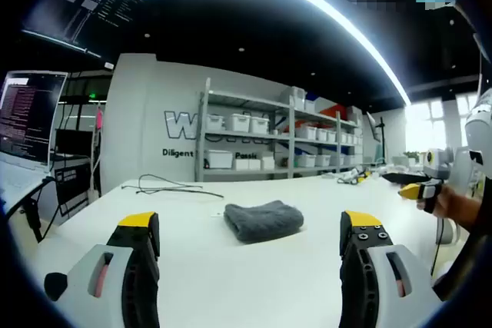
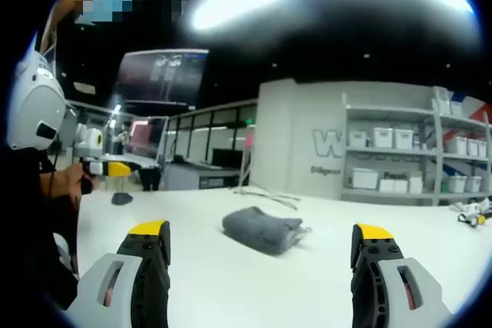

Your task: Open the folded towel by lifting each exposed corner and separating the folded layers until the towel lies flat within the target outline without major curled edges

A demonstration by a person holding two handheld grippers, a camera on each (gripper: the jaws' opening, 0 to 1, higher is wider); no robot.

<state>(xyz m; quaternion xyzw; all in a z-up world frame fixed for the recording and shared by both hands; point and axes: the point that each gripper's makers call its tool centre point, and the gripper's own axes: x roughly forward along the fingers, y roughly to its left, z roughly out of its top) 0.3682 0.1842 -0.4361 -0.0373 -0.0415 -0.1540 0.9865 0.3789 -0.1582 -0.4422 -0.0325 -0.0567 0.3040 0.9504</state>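
Towel [image 1: 264,220] sits folded mid-table [image 1: 192,266], untouched; left tongs [image 1: 250,243] and right tongs [image 2: 261,255] hover released, so reaching a corner likely comes next.

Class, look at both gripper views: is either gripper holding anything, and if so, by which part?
Nothing is held. The left gripper and the right gripper are both open, and the folded grey towel lies untouched on the white table ahead of them.

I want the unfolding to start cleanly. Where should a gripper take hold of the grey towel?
Probably the loose corner poking out at the grey towel's right end in the right gripper view, approached low from that side; the opposite edge looks like a rounded fold. Both grippers hang open, short of it.
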